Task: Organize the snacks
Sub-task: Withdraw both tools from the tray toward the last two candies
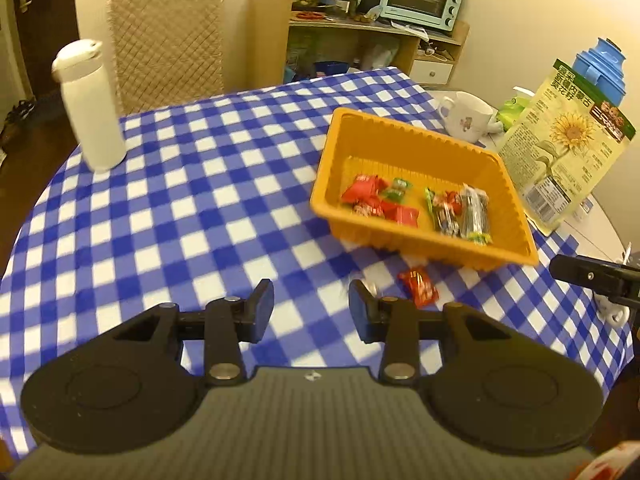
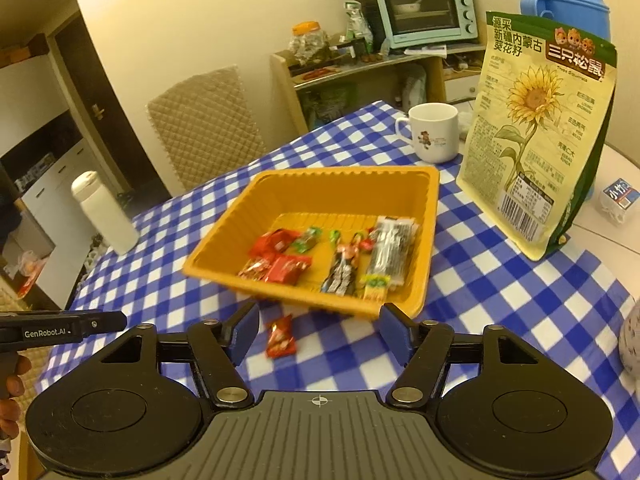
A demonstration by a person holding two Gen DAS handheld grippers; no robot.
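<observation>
Starting far left in the left wrist view: white bottle (image 1: 90, 106) upright on the blue-and-white checked tablecloth (image 1: 192, 208), well apart from everything else. Behind it, quilted beige chair back (image 1: 166, 40) at upper left of the frame. Low centre, left gripper (image 1: 311, 306) hanging over bare cloth, blue pads narrowly parted, nothing between them. Just right of its right finger, one red snack packet (image 1: 418, 286) lying loose on the cloth, outside the tray, touching neither pad. Above that, right of centre, orange tray (image 1: 400, 136) holding a cluster of red and green wrapped sweets (image 1: 374, 200) on its left half and longer clear-wrapped sticks (image 1: 464, 212) on its right half. Further right, white mug (image 1: 466, 116), then sunflower seed bag (image 1: 564, 148) standing upright, blue flask (image 1: 600, 64) behind it. Far right edge, black tip of the other gripper poking in.

Switching to the right wrist view: at lower left, black body of the left tool with fingertips of a hand (image 2: 12, 384) beneath it. Low centre, right gripper (image 2: 318, 330) spread fairly wide, empty, near edge of the tray showing between the pads. Same red packet on the cloth just inside the left pad, not touched, just below the tray's near wall. Mint-green toaster oven (image 2: 426, 10) on the shelf at upper right.
</observation>
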